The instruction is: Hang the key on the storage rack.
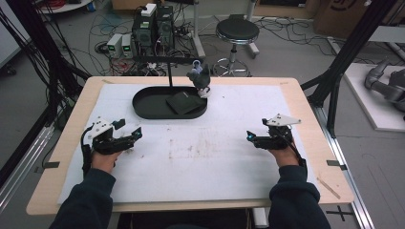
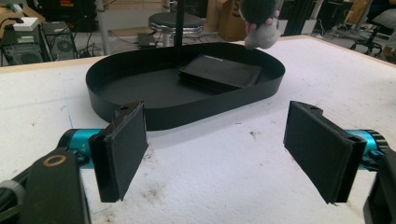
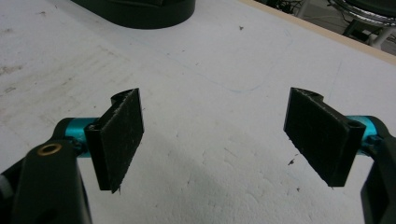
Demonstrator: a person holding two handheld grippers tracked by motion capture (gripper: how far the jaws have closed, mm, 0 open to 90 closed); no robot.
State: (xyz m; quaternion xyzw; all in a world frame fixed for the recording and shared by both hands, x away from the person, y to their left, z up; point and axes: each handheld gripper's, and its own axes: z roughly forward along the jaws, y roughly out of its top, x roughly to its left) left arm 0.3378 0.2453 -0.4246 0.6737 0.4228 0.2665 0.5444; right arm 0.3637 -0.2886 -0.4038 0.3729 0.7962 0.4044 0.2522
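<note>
Two grippers rest low over the white sheet of the bench, one at each side, both empty. Left gripper: fingers spread wide, nothing between them, aimed toward the black oval tray. Right gripper: fingers likewise apart and holding nothing, bare sheet beneath.

Tray sits at the far middle of the bench, well apart from both grippers. Inside it, toward the right end, lies a flat black wallet-like case, set at a slant on the tray floor. A thin black post rises from the tray; a small grey plush toy hangs above the tray's right end, apparently from the post's arm, though the attachment is hard to make out.

Judgement: the symmetric, open posture reads as a ready stance before a reach. The left gripper's line on the tray suggests the case or the toy is the likely target; low tray walls would favour an approach from above.
</note>
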